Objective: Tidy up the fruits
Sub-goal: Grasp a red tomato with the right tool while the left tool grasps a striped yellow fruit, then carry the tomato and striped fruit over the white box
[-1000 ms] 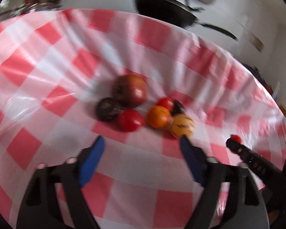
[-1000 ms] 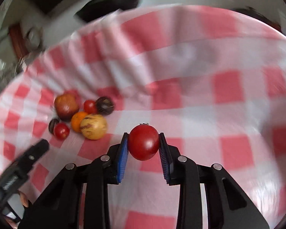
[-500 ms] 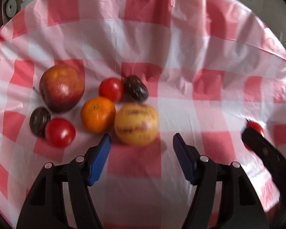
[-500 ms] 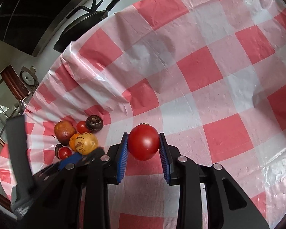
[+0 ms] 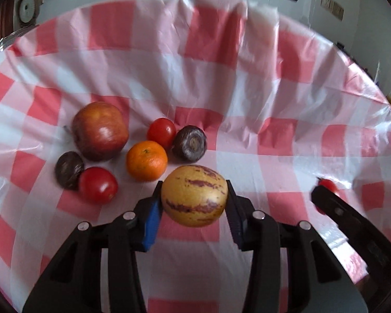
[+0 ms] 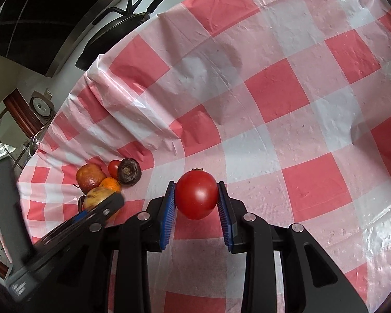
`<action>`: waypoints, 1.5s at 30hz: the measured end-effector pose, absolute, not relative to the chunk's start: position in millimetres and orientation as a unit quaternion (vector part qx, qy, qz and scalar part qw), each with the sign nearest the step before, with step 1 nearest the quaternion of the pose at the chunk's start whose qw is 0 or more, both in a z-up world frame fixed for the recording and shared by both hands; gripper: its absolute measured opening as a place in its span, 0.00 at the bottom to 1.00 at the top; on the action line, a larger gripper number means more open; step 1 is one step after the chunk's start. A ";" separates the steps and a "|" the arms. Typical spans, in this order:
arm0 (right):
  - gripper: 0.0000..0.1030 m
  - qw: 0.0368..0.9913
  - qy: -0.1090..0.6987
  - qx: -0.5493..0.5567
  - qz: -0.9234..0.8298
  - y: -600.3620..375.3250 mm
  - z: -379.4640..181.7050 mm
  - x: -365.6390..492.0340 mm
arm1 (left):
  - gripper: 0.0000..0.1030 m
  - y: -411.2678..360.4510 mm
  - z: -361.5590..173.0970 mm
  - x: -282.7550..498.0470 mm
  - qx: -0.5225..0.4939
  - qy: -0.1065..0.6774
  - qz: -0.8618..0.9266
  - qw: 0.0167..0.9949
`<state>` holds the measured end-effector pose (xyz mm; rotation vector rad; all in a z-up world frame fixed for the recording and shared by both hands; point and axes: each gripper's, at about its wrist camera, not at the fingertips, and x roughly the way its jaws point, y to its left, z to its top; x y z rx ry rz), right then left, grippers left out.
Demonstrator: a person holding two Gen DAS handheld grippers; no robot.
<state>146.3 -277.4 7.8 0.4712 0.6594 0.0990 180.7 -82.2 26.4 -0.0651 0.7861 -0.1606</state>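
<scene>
Between your left gripper's [image 5: 194, 203] blue pads sits the striped yellow fruit [image 5: 194, 195]: the jaws have just been closing and now press it on both sides. Your right gripper [image 6: 196, 198] is clamped on a red tomato [image 6: 196, 194], held over the checked tablecloth [image 6: 273, 91].

Only the left wrist view shows the pile plainly. Just beyond the striped fruit lies an orange [image 5: 146, 160], with a small tomato [image 5: 161, 132] and a dark round fruit [image 5: 189, 143] behind it. To the left are an apple [image 5: 100, 130], a second dark fruit [image 5: 69, 169] and another tomato [image 5: 97, 184] touching it.

The right wrist view crowds that cluster into its left edge, half hidden by your left gripper, but shows the frying pan [image 6: 112, 36] past the cloth's far edge. No container shows in either view.
</scene>
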 end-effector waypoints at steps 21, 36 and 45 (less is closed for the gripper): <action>0.31 0.908 0.335 0.239 0.079 -260.0 5.3 127.1 | 0.43 13.2 37.8 49.0 -0.086 0.338 -0.022 0.937; 0.31 0.902 0.346 0.119 0.229 -99.0 33.0 -39.0 | 0.44 92.6 56.7 -76.1 -0.067 0.300 0.035 0.951; 0.31 0.892 0.353 0.056 0.275 -40.7 37.3 -89.9 | 0.44 168.6 53.6 -142.6 -0.072 0.300 0.095 0.947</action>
